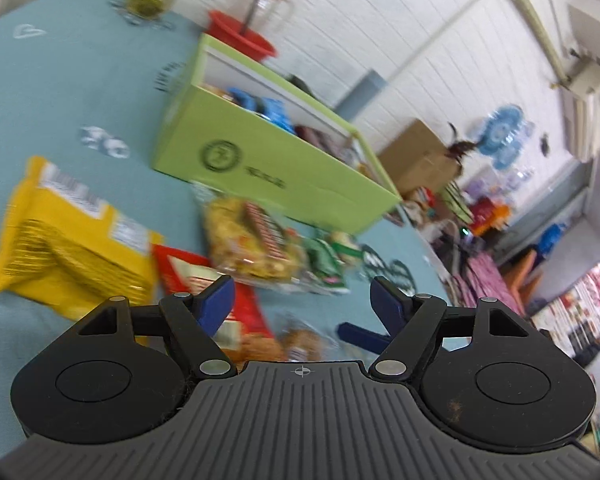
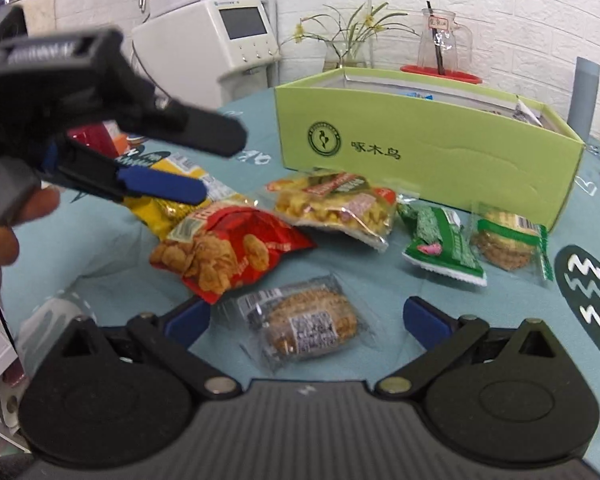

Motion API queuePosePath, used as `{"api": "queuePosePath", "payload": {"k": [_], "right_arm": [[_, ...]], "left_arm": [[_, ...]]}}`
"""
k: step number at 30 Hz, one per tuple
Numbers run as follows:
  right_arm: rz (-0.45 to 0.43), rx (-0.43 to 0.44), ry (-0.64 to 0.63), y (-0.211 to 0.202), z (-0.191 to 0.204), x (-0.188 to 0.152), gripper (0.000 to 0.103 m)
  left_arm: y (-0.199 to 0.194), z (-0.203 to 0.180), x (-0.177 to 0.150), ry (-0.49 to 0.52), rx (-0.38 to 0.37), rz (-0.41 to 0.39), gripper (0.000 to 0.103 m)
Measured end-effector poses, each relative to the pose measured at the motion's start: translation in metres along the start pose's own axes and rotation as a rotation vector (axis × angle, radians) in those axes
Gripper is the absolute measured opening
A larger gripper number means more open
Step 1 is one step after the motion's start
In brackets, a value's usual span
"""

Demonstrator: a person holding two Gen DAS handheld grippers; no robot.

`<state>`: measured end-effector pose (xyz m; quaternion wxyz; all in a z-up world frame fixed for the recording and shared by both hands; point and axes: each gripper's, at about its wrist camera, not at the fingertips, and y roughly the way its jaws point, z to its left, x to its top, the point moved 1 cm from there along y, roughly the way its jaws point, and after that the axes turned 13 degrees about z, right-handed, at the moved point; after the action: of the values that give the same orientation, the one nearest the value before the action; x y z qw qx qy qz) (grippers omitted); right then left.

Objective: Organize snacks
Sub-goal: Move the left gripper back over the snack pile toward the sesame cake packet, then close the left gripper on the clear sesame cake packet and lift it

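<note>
Left gripper (image 1: 304,298) jaws apart, empty, above red crinkled crisp bag (image 2: 236,248); right gripper (image 2: 306,316) wide, nothing clamped, straddling clear-wrapped brown cake (image 2: 304,326) on teal tablecloth (image 2: 372,288). Remaining packets lie before open green cardboard box (image 2: 420,144)

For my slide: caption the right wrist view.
Open right gripper over a clear-wrapped cake, loose snacks before a green box.

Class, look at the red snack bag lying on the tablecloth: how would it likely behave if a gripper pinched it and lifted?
The red snack bag looks puffy and creased, so it would probably feel light and crumple under a pinch. Its glossy film may slip. The printed chips suggest brittle contents, likely to crack if squeezed.
</note>
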<state>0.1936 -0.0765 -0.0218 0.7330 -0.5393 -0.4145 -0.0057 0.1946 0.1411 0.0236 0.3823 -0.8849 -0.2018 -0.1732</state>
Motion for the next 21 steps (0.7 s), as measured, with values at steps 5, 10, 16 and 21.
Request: {"api": "queuePosePath", "payload": {"k": [5,10,16,21], "right_arm": [[0.008,-0.019,0.028,-0.008,-0.007,-0.015,0.102],[-0.016,-0.015,0.093,-0.016,-0.027,-0.025,0.102],[-0.041,0.010,0.103,-0.018,-0.039,-0.030,0.102],[-0.051,-0.031,0.048,-0.023,-0.035,-0.029,0.102]], "left_arm": [[0.044,-0.022,-0.002,0.055,-0.006,0.153,0.060],[0.061,-0.038,-0.013,0.103,0.071,0.190,0.068],[0.081,-0.050,-0.020,0.094,0.083,0.233,0.069],[0.089,-0.054,-0.014,0.067,0.076,0.244,0.068]]}}
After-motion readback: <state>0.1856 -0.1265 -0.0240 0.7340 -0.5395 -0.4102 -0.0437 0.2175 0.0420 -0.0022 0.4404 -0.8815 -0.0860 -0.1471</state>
